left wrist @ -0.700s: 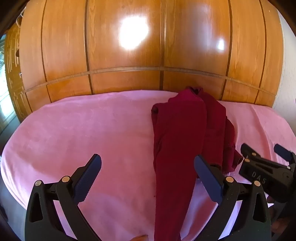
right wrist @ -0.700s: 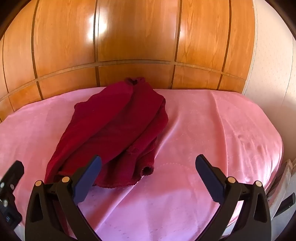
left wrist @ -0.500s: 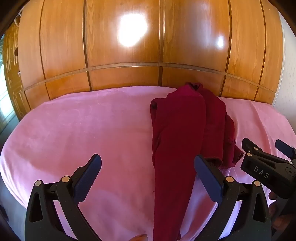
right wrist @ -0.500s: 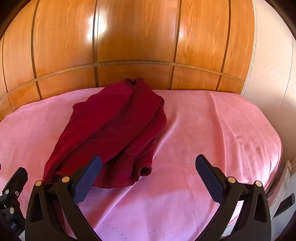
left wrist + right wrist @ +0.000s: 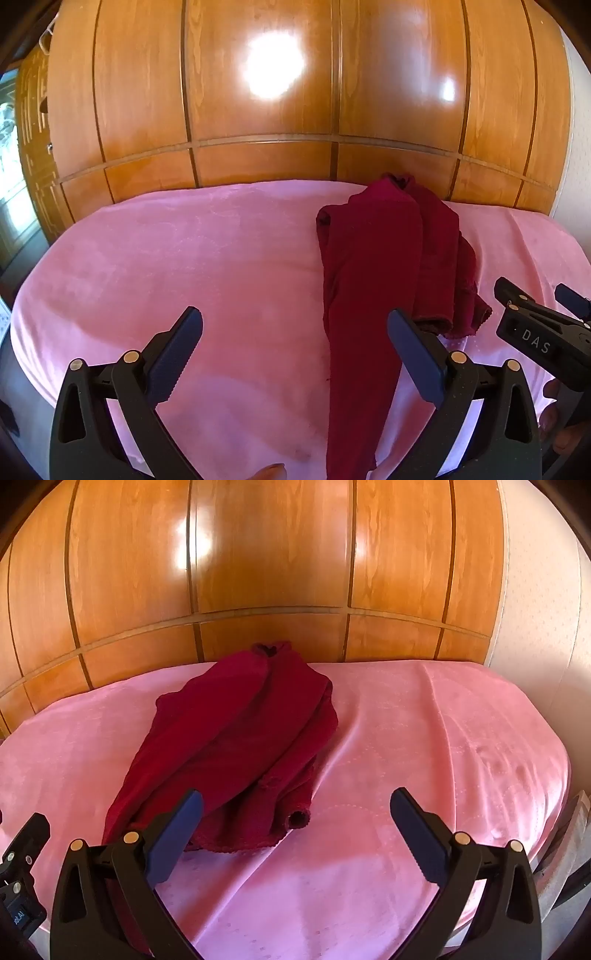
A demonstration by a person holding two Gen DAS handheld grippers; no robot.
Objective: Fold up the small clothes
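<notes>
A dark red small garment (image 5: 373,266) lies crumpled and lengthwise on a pink bed cover (image 5: 207,266). It also shows in the right wrist view (image 5: 236,746), with a sleeve cuff (image 5: 297,819) at its near right edge. My left gripper (image 5: 295,354) is open and empty, held above the cover, its right finger over the garment's near strip. My right gripper (image 5: 295,834) is open and empty, just in front of the garment's near hem. The right gripper also shows at the right edge of the left wrist view (image 5: 543,325).
A glossy wooden wardrobe (image 5: 280,96) stands right behind the bed. A pale wall (image 5: 539,602) is at the right. The bed's right edge (image 5: 554,812) drops off beside my right gripper. Bare pink cover spreads left of the garment.
Both grippers have drawn back slightly and lowered a little; the garment lies a bit lower in both views. The garment itself has not moved. Both grippers stay open.
</notes>
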